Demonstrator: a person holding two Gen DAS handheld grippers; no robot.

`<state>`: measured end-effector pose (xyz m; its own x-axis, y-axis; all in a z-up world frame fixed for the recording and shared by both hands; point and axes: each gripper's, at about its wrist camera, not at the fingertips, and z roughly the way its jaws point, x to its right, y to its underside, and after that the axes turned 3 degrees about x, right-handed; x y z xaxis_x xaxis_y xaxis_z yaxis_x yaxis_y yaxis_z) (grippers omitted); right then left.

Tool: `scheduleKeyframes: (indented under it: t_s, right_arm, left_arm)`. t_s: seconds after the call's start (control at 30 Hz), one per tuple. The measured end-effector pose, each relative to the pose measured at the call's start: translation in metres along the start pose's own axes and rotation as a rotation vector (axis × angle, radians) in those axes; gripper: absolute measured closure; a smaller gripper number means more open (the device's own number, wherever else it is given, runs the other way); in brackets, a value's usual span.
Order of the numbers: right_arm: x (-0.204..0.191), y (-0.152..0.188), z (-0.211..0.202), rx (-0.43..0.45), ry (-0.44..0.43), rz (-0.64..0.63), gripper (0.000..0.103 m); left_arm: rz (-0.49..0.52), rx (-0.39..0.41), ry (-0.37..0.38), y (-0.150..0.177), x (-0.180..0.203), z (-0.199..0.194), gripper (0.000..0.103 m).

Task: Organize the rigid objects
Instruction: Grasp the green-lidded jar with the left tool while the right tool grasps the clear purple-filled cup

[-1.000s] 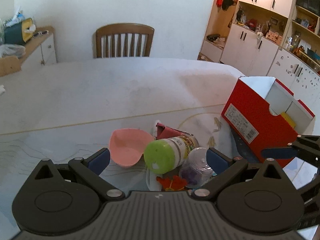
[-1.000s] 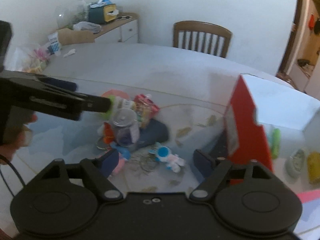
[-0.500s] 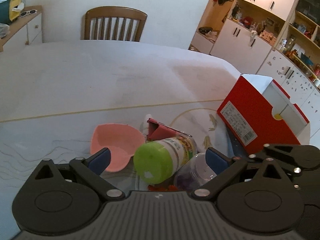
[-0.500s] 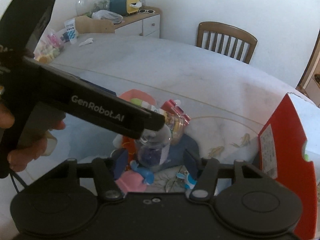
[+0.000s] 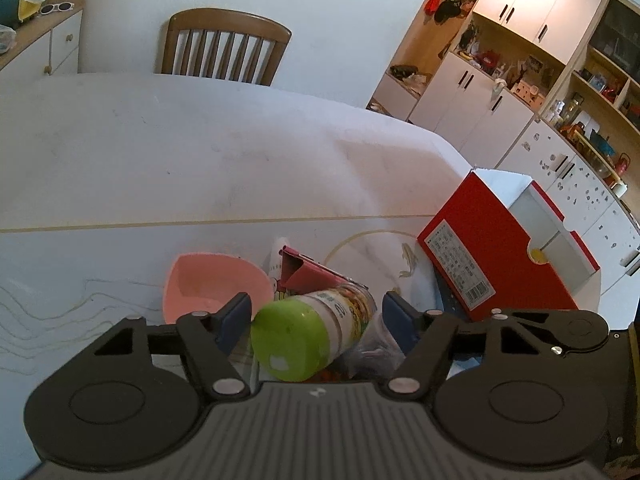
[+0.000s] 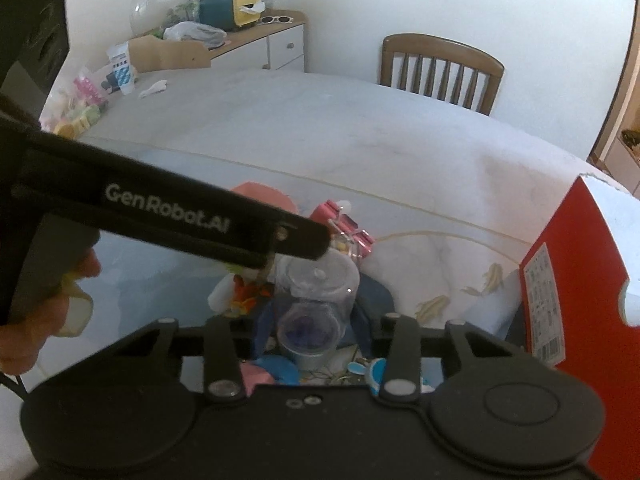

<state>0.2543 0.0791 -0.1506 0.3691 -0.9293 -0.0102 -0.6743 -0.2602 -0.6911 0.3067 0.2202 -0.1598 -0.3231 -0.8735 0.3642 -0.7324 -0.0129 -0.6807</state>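
A green-capped bottle [image 5: 312,330] lies on its side in a pile on the table, cap toward me. My left gripper [image 5: 316,318] is open around it, fingers on either side, not touching. A clear plastic jar [image 6: 316,308] with purple contents lies beside it. My right gripper [image 6: 312,332] has its jaws closed in on the jar's two sides. The jar also shows in the left wrist view [image 5: 372,350]. A pink bowl [image 5: 212,286] sits to the left. A red box [image 5: 496,252] with a white open inside stands on the right.
A pink-red carton [image 5: 312,272], a dark blue cloth [image 6: 376,300], an orange toy [image 6: 248,290] and small toys [image 6: 372,372] fill the pile. A wooden chair [image 5: 224,46] stands at the table's far side. Bags and packets [image 6: 100,92] lie at the far left corner.
Both grippers have moved in on the pile. The left gripper's jaws have narrowed around the green-capped bottle. The right gripper's jaws have closed in onto the clear jar.
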Motion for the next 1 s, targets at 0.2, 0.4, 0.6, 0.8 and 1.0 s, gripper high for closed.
scheduleKeyframes:
  t_s: [0.2, 0.4, 0.6, 0.8, 1.0]
  right_arm:
    - [0.010, 0.003, -0.006, 0.005, 0.017, 0.021, 0.063]
    - [0.016, 0.007, -0.013, 0.012, 0.025, 0.020, 0.064]
    - [0.014, 0.006, -0.019, 0.028, 0.031, 0.011, 0.064]
    - [0.017, 0.003, -0.029, 0.045, 0.038, 0.027, 0.064]
    - [0.021, 0.002, -0.052, 0.060, 0.042, 0.063, 0.064]
  left_arm:
    - [0.030, -0.011, -0.005, 0.001, 0.000, 0.003, 0.032]
    - [0.090, -0.041, -0.012, 0.008, 0.005, 0.012, 0.032]
    - [0.123, -0.053, -0.036, 0.009, 0.011, 0.016, 0.043]
    - [0.148, -0.049, -0.062, 0.009, 0.023, 0.008, 0.051]
    - [0.126, -0.044, -0.074, 0.008, 0.032, -0.007, 0.056]
